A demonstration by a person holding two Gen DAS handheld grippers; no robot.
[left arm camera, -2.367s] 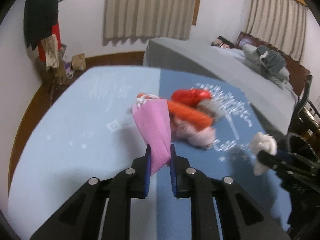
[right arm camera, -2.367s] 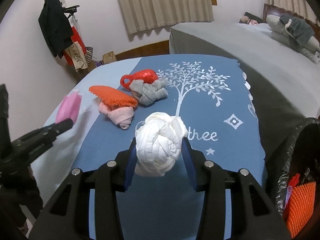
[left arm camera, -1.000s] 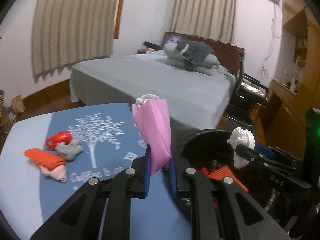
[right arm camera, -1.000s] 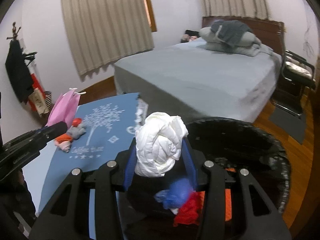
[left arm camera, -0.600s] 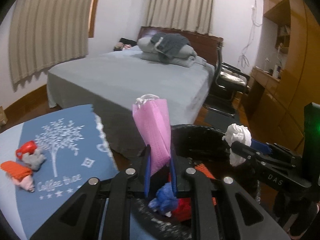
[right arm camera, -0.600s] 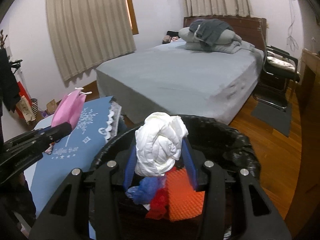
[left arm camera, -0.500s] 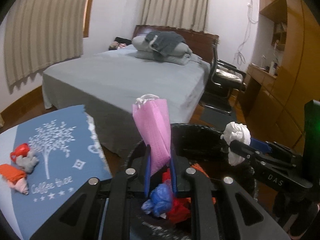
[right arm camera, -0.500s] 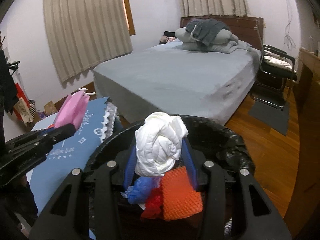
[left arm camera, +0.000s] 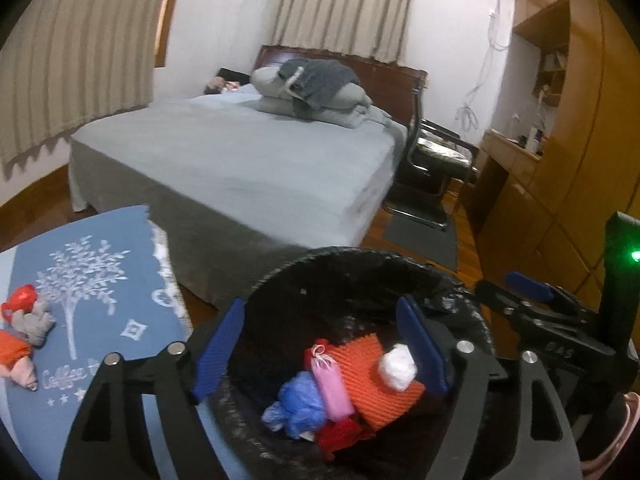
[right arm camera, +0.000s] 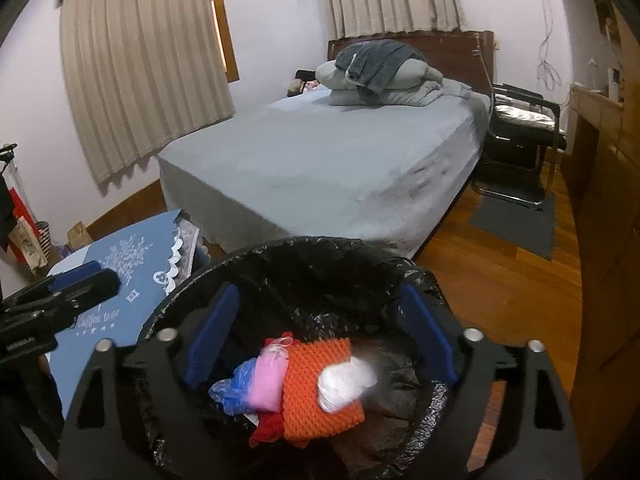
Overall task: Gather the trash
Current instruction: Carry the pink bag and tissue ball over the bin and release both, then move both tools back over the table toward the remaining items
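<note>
Trash bin [left arm camera: 360,276] sits under both our tongs; left tongs [left arm camera: 320,344] and right tongs [right arm camera: 320,332] have just spread, empty, pink mask [left arm camera: 332,386] and white wad [right arm camera: 346,384] lying inside.

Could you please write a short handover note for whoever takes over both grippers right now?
Left gripper: jaws have just been opening, nothing between them, over the black-lined round bin.
Right gripper: the same, open and empty over the bin.
Done: the pink folded mask and the white crumpled wad lie in the bin on the orange foam net.
Left: red bag, grey wad, second orange net and pink wad remain on the blue tree-print cloth.
</note>
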